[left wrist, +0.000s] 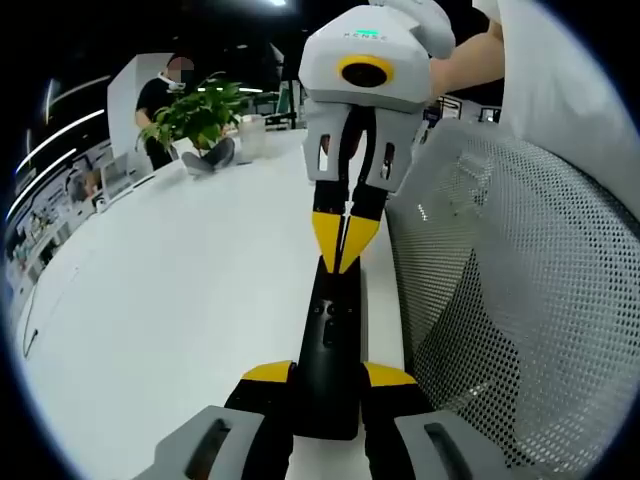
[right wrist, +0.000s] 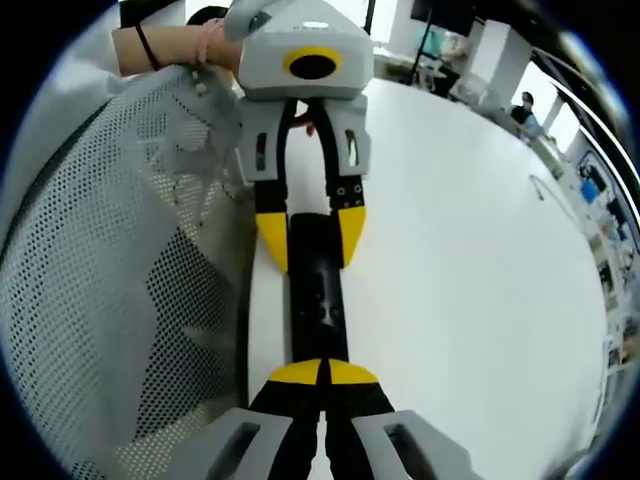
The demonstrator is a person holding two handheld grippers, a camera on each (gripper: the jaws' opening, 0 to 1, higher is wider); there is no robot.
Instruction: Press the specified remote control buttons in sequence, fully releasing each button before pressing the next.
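Observation:
A slim black remote [left wrist: 335, 320] lies lengthwise over the white table's edge, clamped at its near end between the yellow tips of my left gripper [left wrist: 328, 375]. My right gripper [left wrist: 345, 240] comes down from above with its yellow tips pressed together, touching the remote's far end. In the right gripper view the shut right gripper [right wrist: 323, 372] rests its tips on the remote [right wrist: 318, 290]. My left gripper [right wrist: 310, 238] grips the remote's sides beyond it. Small buttons show faintly on the remote's face.
A white table [left wrist: 180, 300] spreads to the left. A white mesh chair back [left wrist: 520, 300] stands close against its edge, also in the right gripper view [right wrist: 110, 250]. A potted plant [left wrist: 200, 115] and a seated person [left wrist: 165, 90] are at the far end. A hand [right wrist: 205, 45] holds the left gripper.

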